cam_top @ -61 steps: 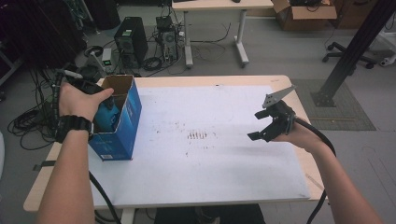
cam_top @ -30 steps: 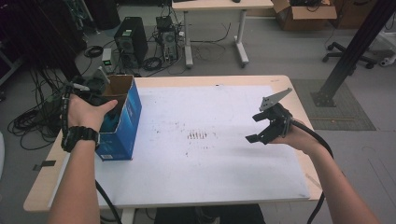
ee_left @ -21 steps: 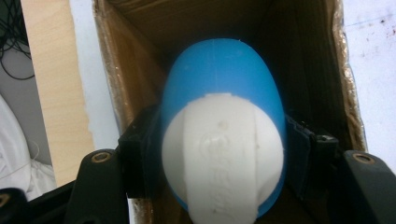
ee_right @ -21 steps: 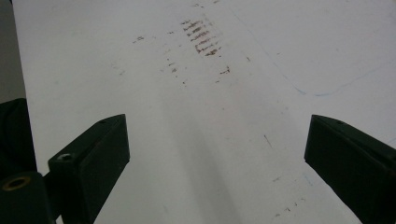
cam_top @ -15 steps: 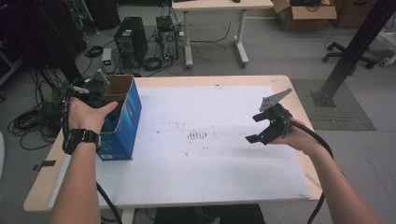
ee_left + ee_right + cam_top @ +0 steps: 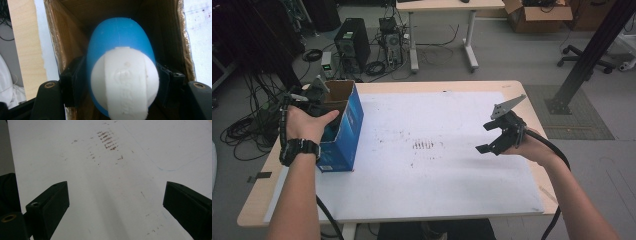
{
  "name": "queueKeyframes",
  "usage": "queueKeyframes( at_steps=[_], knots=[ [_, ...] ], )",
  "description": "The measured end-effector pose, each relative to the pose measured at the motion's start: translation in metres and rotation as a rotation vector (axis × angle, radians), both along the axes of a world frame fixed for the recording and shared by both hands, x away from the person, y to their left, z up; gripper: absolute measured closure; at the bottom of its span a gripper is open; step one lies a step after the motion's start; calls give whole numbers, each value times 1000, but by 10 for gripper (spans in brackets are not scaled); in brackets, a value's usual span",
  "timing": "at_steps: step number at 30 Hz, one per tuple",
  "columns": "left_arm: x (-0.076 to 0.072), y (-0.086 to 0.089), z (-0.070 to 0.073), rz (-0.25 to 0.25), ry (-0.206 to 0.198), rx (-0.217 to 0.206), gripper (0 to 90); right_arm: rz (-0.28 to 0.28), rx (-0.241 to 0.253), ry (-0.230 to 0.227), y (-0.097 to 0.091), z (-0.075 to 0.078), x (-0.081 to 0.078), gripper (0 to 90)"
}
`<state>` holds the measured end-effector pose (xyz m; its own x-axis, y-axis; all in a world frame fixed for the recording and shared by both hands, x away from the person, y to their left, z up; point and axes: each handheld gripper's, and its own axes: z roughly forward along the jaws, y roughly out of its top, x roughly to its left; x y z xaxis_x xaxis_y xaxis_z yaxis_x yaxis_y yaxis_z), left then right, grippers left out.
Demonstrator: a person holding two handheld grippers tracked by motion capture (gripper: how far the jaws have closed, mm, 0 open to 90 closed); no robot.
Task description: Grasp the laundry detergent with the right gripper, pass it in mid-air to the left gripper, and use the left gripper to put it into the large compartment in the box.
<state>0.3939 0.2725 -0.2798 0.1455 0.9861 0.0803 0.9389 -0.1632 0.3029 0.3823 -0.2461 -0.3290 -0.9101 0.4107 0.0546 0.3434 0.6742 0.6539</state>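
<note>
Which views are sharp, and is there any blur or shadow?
Left gripper view: egg close and soft, box interior dim. Right gripper view: jaws blurred, a soft shadow on the sheet. High view: sharp, evenly lit.

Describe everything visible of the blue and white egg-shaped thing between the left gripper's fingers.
The egg-shaped thing looks like smooth plastic: a blue shell with a white near end, crossed by a raised white band bearing blurred embossed marks. It sits inside the open cardboard box, its blue end pointing deeper in. The left gripper has a black finger at each flank; its fingers have just been opening, and whether they press on it cannot be told.
</note>
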Motion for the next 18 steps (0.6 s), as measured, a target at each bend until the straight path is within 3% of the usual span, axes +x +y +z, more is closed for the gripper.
queueKeyframes(
  at_steps=[9, 18],
  knots=[
    [-3, -5, 10, -25, 5, -4, 281, -3, 2, -2, -3, 2, -1, 65],
    [-10, -11, 38, -68, -31, 30, 249, 2, -2, -8, -2, 7, -3, 65]
  ],
)
